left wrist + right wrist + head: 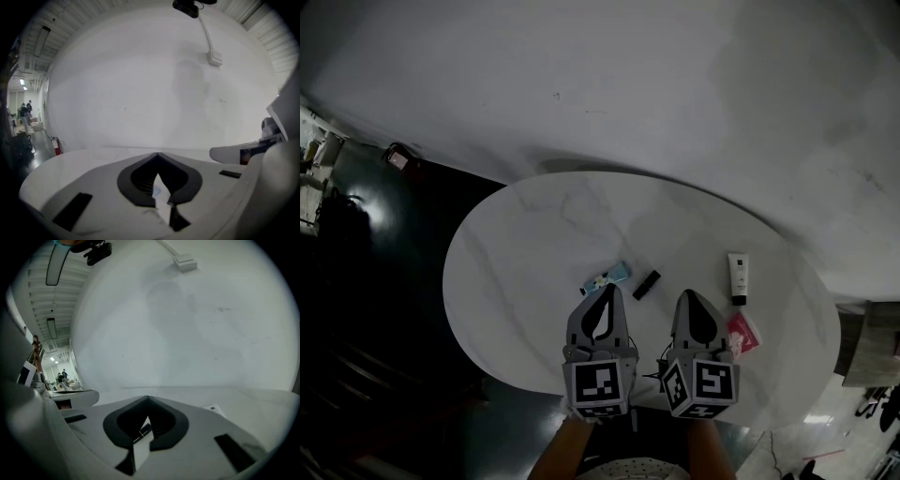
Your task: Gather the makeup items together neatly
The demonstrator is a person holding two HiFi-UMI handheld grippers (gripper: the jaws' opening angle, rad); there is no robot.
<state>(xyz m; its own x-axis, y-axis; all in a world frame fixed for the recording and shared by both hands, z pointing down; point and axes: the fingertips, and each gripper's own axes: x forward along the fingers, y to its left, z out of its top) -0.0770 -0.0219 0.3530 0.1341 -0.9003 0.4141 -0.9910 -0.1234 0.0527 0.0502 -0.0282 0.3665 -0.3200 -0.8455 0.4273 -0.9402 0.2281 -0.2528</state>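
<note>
— Blue-and-white flat packet [607, 277] is lying just ahead of the left gripper [609, 291], jaws together, empty; a short black stick [646, 285] beside it.
— Right gripper [687, 296] is also closed, empty; white black-capped tube [738, 278] and pink sachet [746, 331] are lying rightward. Gathering is only starting, I judge: one claw must open first.
</note>
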